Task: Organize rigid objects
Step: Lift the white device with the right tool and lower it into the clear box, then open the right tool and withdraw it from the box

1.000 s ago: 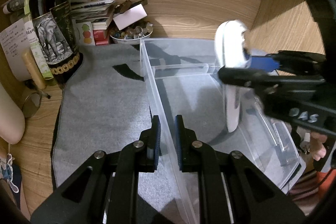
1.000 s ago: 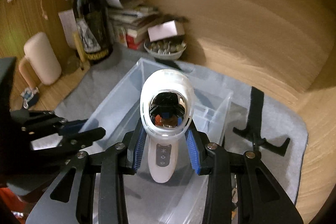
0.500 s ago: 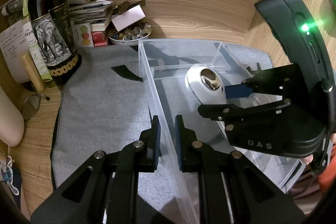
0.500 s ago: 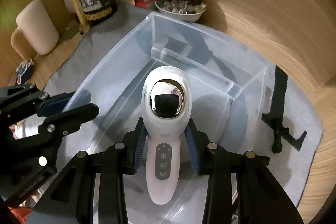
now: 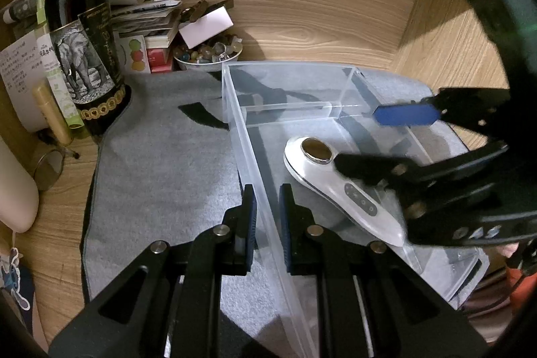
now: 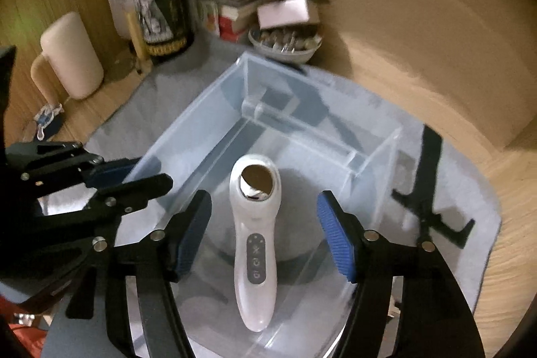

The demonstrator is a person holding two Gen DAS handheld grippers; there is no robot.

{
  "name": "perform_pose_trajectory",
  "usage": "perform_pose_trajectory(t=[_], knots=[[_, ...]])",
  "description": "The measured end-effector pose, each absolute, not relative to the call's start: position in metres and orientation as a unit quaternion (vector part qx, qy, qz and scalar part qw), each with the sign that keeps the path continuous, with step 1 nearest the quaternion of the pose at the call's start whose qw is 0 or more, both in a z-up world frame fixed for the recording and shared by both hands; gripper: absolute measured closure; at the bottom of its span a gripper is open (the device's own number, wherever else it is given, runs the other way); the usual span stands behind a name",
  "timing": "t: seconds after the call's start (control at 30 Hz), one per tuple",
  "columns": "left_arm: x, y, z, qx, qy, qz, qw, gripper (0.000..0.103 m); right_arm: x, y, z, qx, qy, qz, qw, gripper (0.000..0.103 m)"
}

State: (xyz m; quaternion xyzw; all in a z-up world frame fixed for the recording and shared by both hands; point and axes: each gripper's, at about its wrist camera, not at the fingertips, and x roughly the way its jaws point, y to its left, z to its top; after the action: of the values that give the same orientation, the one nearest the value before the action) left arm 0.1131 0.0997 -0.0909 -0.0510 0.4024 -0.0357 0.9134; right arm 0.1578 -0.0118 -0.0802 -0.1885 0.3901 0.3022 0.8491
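A white handheld device (image 6: 255,240) with a round metal head and grey buttons lies on the floor of the clear plastic bin (image 6: 214,126), in its large compartment. It also shows in the left wrist view (image 5: 339,187). My right gripper (image 6: 265,234) is open, its blue pads on either side of the device and apart from it. My left gripper (image 5: 266,220) is shut on the left wall of the bin (image 5: 241,130), pinching its rim.
The bin stands on a grey felt mat (image 5: 161,163). A wine bottle (image 5: 84,36), stacked papers and a bowl of stones (image 5: 208,52) line the back left. A black clamp-like tool (image 6: 429,190) lies right of the bin. Wooden walls enclose the desk.
My right gripper lowered the white device into the bin, opened and let it go. The device now lies on the bin floor. My left gripper has kept its hold on the bin wall.
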Motion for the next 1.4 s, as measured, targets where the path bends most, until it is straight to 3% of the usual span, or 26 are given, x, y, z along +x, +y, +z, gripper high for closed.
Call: perform_pose_trajectory(t=[0.3,0.53,0.93,1.4], knots=[[0.114,0.098,-0.092,-0.048,0.406,-0.032,0.912,0.090,0.145,-0.048,-0.037,-0.166,0.323,0.253,0.897,0.026],[0.115,0.099,-0.093,-0.047,0.407,-0.030,0.912,0.090,0.150,-0.086,-0.026,-0.151,0.308,0.213,0.915,0.024],[0.114,0.099,-0.093,-0.048,0.407,-0.031,0.912,0.090,0.192,-0.137,-0.075,-0.135,0.394,0.153,0.896,0.024],[0.114,0.100,-0.094,-0.052,0.408,-0.033,0.911,0.090,0.219,-0.121,-0.137,-0.156,0.473,0.171,0.850,0.024]])
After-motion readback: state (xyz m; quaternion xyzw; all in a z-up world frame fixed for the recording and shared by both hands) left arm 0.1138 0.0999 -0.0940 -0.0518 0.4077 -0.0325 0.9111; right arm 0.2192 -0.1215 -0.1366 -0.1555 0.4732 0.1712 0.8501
